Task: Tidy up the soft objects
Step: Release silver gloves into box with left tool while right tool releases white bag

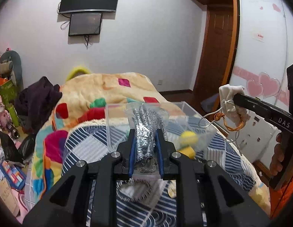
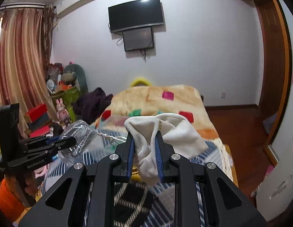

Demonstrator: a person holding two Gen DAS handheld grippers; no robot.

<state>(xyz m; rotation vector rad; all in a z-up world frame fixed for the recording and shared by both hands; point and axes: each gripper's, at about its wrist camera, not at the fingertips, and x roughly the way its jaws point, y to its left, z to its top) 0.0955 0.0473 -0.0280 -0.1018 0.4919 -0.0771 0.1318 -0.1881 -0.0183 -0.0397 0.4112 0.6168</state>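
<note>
My left gripper (image 1: pixel 145 134) is shut on a clear plastic bag holding a silver sparkly fabric item (image 1: pixel 146 130), held above the bed. It also shows in the right wrist view (image 2: pixel 80 138), at the left gripper (image 2: pixel 70 141). My right gripper (image 2: pixel 144 136) is shut on a white cloth drawstring pouch (image 2: pixel 165 132), held up over the bed. In the left wrist view that pouch (image 1: pixel 230 102) hangs from the right gripper (image 1: pixel 235 99) at the right, with white and orange cords (image 1: pixel 222 119) dangling.
A bed with a blue-striped quilt (image 1: pixel 86 141) and a beige patchwork blanket (image 1: pixel 108 89) lies below. A yellow soft ball (image 1: pixel 189 138) and a clear box (image 1: pixel 186 109) sit on it. Clutter and toys (image 2: pixel 61 94) fill the left; a wooden door (image 1: pixel 218 47) stands right.
</note>
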